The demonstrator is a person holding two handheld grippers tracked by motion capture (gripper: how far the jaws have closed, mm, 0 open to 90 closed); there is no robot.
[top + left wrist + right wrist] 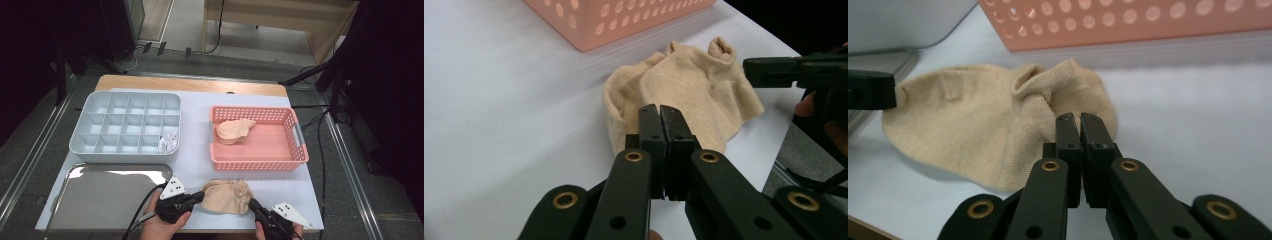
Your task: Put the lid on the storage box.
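So the beige knitted ankle sock is lying crumpled on the white counter at the near edge, just in front of the pink perforated plastic basket, with one hand-held gripper on each side of it. The left hand-held gripper has its jaws pressed together right at the sock's left end, and honestly I can't tell whether there's fabric nipped between them or they're just touching it. Same story for the right hand-held gripper: jaws together at the sock's right end, pinch or no pinch is too close to call. If the idea is to fold or roll this thing, I'd say flatten it first, because the cuff is bunched up and a fold over a lump will spring back open. Grab a single layer at each end, pull gently apart to smooth it, and keep it low on the counter so it doesn't flop off the near edge. As for containers: the pink basket holds another beige sock at its far left corner. The pale grey plastic divider tray at the far left has a small white bundle of fabric in its near right compartment, the rest look bare. The shiny metal tray at the near left has nothing on it.
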